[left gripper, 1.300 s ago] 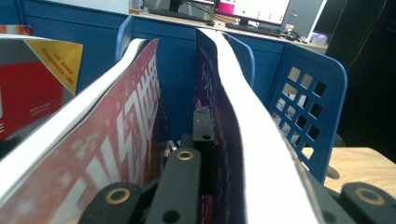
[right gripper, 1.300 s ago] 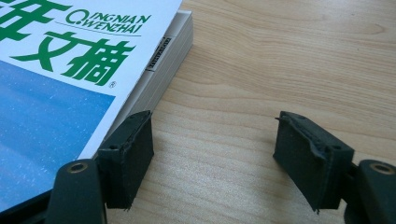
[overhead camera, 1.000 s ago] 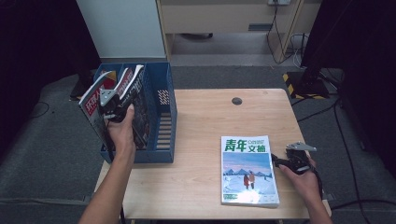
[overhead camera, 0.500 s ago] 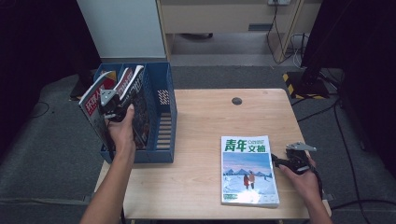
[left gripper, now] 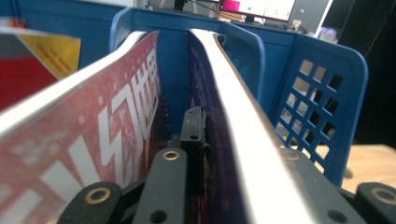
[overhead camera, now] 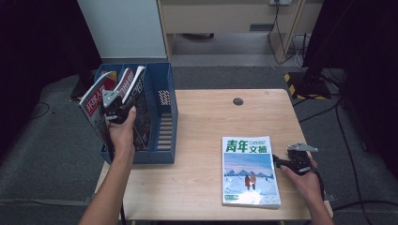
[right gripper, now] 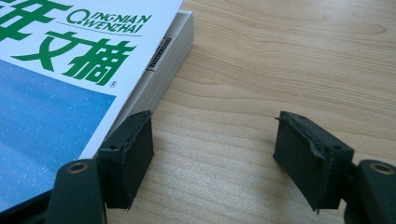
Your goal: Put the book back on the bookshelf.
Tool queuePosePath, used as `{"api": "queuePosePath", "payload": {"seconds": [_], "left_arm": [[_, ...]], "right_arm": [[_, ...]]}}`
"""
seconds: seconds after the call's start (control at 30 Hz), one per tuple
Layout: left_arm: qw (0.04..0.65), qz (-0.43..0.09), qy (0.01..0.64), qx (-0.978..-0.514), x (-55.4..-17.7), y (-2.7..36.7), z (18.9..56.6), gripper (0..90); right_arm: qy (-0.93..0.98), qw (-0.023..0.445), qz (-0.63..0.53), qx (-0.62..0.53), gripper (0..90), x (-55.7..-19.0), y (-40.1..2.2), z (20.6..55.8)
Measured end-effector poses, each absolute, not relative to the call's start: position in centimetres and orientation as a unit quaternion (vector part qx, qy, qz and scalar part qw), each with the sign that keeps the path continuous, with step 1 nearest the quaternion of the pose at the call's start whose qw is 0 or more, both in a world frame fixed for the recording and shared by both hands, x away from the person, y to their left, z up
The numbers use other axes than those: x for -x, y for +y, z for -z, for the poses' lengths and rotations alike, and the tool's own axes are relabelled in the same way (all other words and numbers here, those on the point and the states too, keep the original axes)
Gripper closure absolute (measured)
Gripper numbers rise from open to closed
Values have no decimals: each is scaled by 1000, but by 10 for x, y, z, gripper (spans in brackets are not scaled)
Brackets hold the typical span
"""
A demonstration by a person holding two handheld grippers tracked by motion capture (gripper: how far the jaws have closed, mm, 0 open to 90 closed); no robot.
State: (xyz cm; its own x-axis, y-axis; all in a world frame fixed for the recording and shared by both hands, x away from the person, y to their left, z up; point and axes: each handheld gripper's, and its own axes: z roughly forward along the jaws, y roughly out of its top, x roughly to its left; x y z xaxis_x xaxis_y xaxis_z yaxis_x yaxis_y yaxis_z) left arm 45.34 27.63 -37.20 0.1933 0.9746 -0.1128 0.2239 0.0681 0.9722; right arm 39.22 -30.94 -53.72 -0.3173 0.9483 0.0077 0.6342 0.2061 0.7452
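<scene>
Both pairs of jaws are mine. On my left gripper (overhead camera: 114, 104) the jaws stand one on each side of the upright magazine with the dark purple cover and white page edge (left gripper: 243, 126), which is in the blue plastic file rack with lattice walls (overhead camera: 165, 117). These jaws have just been opening. The inner one is beside the cover, but I cannot tell if it is pressing on it, so I judge the hold is loosening.

On my right gripper (right gripper: 219, 154) the jaws are parted with only bare wood between them. One jaw is touching the side of the thick white magazine with green characters and a blue snow picture (overhead camera: 248, 171), which lies flat on the light wooden table (overhead camera: 202, 117), near its front right part.

This flat magazine is the next thing to handle, I think. It looks thick and rather heavy, with a glossy cover that can slip, and it will bend if taken by one corner. I would take it at the bound edge, jaws over the full thickness.

Farther in the rack, a red magazine with white characters (left gripper: 116, 135) leans beside the purple one.
</scene>
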Motion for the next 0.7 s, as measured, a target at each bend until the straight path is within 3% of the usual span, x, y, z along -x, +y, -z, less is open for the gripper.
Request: {"api": "queuePosePath", "payload": {"seconds": [0.7], "left_arm": [[514,-356,531,-572,-422,282,387,646]], "right_arm": [[741,236,-332,-533,278,-392,-309,537]]}}
